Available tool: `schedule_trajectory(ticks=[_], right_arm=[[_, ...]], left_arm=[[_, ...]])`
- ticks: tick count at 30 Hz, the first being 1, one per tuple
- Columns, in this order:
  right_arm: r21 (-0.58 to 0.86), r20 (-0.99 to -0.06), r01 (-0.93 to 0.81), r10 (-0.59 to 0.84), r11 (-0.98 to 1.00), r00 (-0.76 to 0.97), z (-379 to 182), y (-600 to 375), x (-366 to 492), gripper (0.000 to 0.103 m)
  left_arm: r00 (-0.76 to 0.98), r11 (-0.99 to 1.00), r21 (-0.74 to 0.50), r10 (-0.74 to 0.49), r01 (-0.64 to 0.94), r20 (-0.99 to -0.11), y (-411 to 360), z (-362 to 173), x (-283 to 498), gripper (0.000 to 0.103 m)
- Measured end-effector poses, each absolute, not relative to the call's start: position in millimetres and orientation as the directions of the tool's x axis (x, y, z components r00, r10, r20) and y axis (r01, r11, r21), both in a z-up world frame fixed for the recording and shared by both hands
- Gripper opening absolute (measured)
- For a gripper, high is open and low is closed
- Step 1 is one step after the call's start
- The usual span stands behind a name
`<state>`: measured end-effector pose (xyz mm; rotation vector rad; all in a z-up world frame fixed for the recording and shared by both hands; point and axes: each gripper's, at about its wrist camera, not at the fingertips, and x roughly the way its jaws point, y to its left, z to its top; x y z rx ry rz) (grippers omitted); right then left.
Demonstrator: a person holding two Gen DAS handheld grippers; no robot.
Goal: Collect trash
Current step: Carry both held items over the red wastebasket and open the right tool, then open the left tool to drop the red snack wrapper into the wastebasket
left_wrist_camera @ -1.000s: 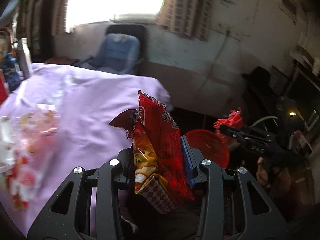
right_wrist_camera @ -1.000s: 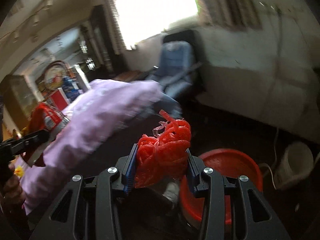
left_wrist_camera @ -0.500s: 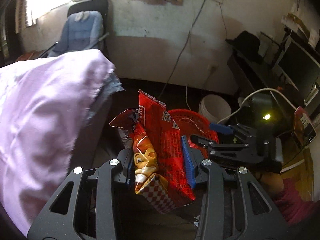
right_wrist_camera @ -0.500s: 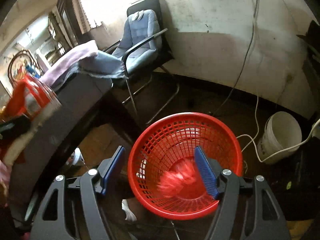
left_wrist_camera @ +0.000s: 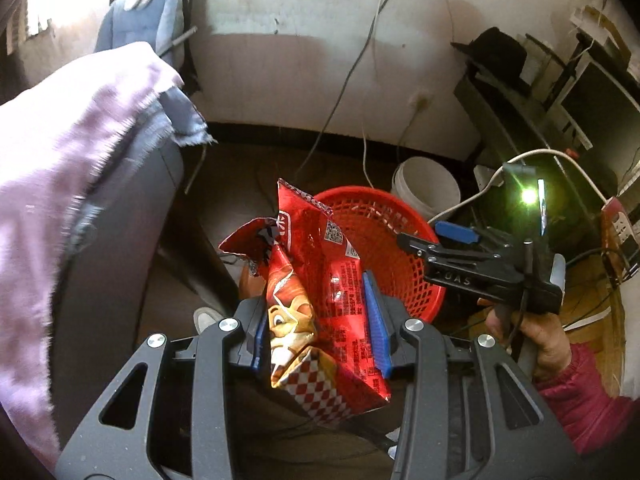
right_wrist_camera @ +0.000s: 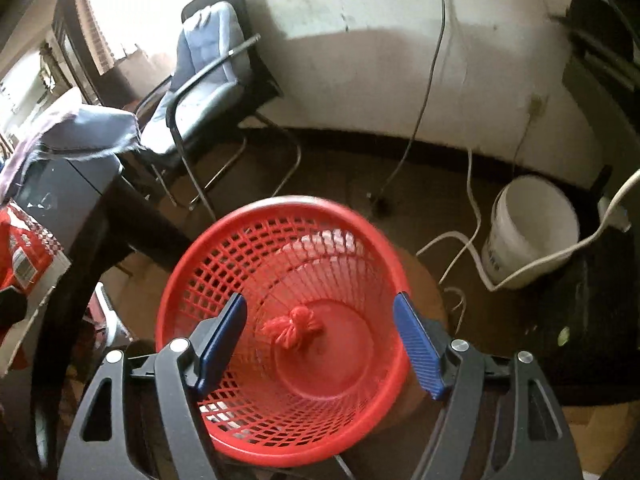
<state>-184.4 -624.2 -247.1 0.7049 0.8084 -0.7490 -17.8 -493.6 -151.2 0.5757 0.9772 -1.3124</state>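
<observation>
Two tongs work over one basket. Left tongs (left_wrist_camera: 320, 320) grip a red snack wrapper (left_wrist_camera: 320, 284) between narrow blue pads, held above the red basket (left_wrist_camera: 384, 256). Right tongs (right_wrist_camera: 320, 344) hang over the basket mouth, jaws opening wide with nothing between them. A red crumpled wad (right_wrist_camera: 294, 326) lies on the basket's bottom. Beside it on the dark floor stands a white bucket (right_wrist_camera: 528, 232). A lilac cloth (left_wrist_camera: 68, 168) covers the desk; its top is cut off.

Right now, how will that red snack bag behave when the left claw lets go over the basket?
Snack bag looks crumpled and flattened, so probably empty, light and floppy. It may flutter rather than drop straight into the basket. Glossy film suggests it slides off the pads easily.
</observation>
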Motion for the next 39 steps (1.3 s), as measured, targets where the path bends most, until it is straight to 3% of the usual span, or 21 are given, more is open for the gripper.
schedule_trajectory(ticks=[4, 8, 9, 12, 18, 23, 26, 39], right_arm=[[0.401, -0.809, 0.720, -0.149, 0.566, 0.568, -263, -617, -171, 0.073], [0.417, -0.814, 0.673, -0.078, 0.611, 0.575, -271, -600, -153, 0.068], [0.407, -0.809, 0.676, -0.101, 0.614, 0.579, -268, -598, -155, 0.060], [0.360, -0.778, 0.712, -0.227, 0.603, 0.586, -240, -603, -174, 0.062], [0.275, -0.785, 0.786, -0.342, 0.553, 0.516, -222, -619, -200, 0.062], [0.269, -0.792, 0.816, -0.365, 0.511, 0.490, -227, -627, -217, 0.062], [0.276, -0.801, 0.830, -0.361, 0.484, 0.477, -236, -635, -223, 0.062], [0.367, -0.845, 0.801, -0.192, 0.473, 0.500, -289, -631, -193, 0.067]], left_arm=[[-0.058, 0.200, -0.178, -0.493, 0.964, -0.868, -506, -169, -18, 0.042], [-0.071, 0.202, -0.179, -0.452, 0.963, -0.889, -519, -188, -17, 0.042], [-0.070, 0.206, -0.177, -0.442, 0.962, -0.894, -521, -192, -16, 0.042], [-0.088, 0.204, -0.193, -0.435, 0.960, -0.896, -524, -198, -14, 0.042], [-0.142, 0.124, -0.210, -0.412, 0.970, -0.900, -550, -216, -35, 0.042], [-0.154, 0.113, -0.208, -0.363, 0.972, -0.919, -569, -243, -51, 0.067], [-0.171, 0.144, -0.233, -0.349, 0.962, -0.921, -568, -250, -44, 0.072], [-0.116, 0.266, -0.206, -0.319, 0.942, -0.941, -537, -258, -6, 0.078]])
